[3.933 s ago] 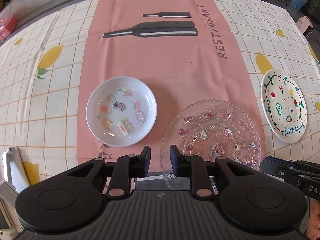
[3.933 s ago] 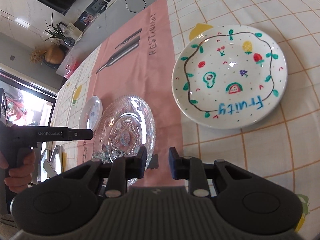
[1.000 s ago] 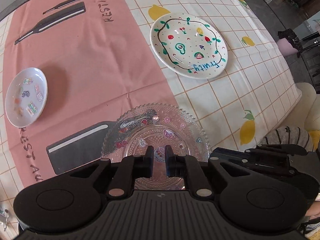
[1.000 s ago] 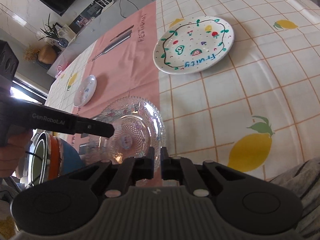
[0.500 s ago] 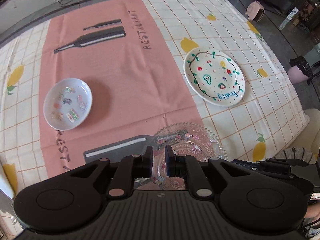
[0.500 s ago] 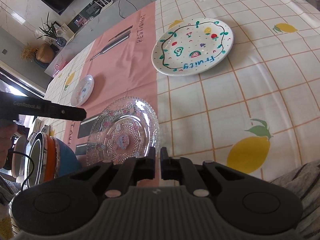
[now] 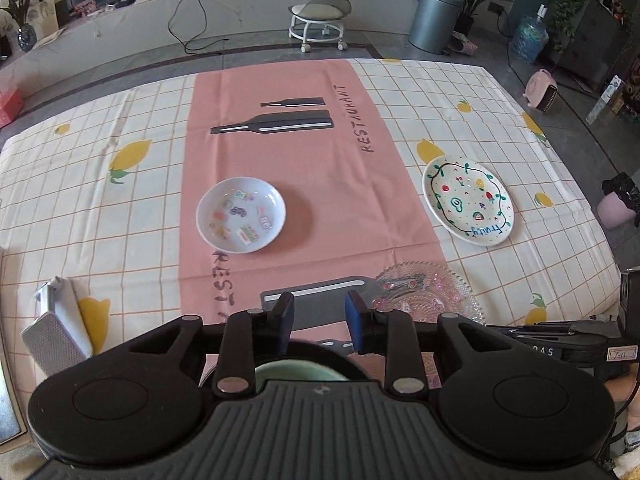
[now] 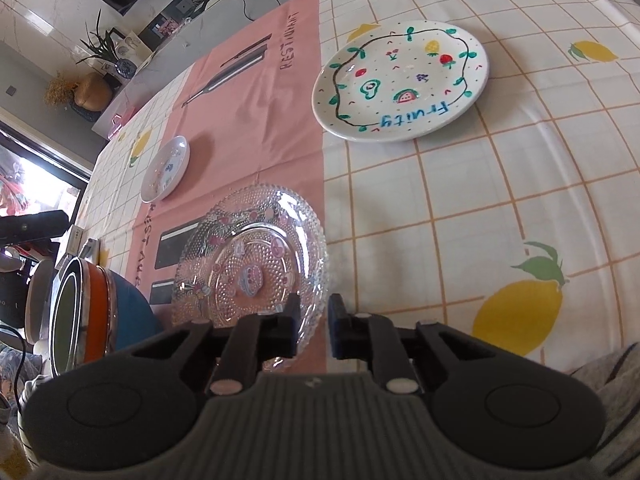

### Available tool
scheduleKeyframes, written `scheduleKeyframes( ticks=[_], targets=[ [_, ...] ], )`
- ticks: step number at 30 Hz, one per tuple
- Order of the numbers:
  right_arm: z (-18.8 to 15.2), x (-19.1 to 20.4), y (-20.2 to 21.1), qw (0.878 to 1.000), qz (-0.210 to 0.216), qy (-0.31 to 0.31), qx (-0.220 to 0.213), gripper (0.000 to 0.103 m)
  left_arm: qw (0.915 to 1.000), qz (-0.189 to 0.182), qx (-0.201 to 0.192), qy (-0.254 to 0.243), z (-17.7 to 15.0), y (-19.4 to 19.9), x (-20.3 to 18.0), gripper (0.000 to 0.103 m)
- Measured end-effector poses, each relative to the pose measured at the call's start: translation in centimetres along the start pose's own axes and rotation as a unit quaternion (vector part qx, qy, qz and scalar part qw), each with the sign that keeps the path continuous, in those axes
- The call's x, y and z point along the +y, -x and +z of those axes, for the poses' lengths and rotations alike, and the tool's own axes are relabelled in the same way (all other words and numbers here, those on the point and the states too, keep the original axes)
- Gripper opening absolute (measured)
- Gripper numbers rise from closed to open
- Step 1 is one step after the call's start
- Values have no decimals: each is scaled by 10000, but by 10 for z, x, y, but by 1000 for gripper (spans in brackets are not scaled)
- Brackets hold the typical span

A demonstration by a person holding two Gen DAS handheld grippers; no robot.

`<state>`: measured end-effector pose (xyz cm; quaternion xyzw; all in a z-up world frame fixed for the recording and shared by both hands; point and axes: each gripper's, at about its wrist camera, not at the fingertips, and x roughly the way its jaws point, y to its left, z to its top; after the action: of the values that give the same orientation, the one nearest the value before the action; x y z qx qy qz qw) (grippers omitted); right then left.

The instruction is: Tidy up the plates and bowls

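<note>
Left wrist: your left gripper [image 7: 318,318] has just opened to a middling gap with nothing between its fingers; the small white dish [image 7: 241,215] lies well ahead, the glass plate [image 7: 428,292] just right of the fingers. A second ago those fingers pinched that plate's rim.

Right wrist: your right gripper [image 8: 314,328] is narrow, apparently empty, the glass plate touching its left finger. Next, probably fetch the dish.

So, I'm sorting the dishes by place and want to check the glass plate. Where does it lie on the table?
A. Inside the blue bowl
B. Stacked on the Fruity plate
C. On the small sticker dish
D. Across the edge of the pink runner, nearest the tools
D: the glass plate lies flat by itself, straddling the pink runner's edge, apart from the Fruity plate and the small sticker dish.
</note>
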<state>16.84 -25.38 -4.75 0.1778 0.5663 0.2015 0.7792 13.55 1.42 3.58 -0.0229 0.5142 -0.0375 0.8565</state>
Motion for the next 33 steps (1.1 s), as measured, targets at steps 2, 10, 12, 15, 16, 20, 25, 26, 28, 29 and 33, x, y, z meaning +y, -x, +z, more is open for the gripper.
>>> scheduleKeyframes(
  ticks=[2,10,12,15,16,20,25,26,28,29,33],
  targets=[
    [-1,1,0,10000,-26,36,-18,7,10000,13,-51,58,-10,8,8,38],
    [-2,7,28,9987,231,-66,-454,44,9984,522,-91,195,-49,33,40,61],
    [0,18,36,9977,309,-50,-594,49,9982,549,-48,237,-58,35,47,65],
    [-1,43,38,9953,787,30,-565,68,9982,488,81,343,-69,30,55,67],
    [-2,54,36,9940,965,75,-502,70,9982,434,133,392,-72,27,58,67],
    [-13,101,19,9904,1312,380,-187,69,9971,169,358,654,-85,14,66,67],
    [-28,140,-11,9887,1258,744,335,65,9968,92,401,687,-93,7,68,67],
    [-29,145,-15,9883,1241,788,413,64,9966,47,422,705,-94,5,69,67],
    [-33,152,-24,9879,1160,881,533,65,9958,-59,481,782,-94,2,71,66],
    [-34,154,-27,9883,1087,918,543,65,9952,-110,511,830,-94,0,72,65],
    [-35,157,-37,9903,822,981,544,56,9942,-308,448,923,-96,-6,72,49]
  ],
)
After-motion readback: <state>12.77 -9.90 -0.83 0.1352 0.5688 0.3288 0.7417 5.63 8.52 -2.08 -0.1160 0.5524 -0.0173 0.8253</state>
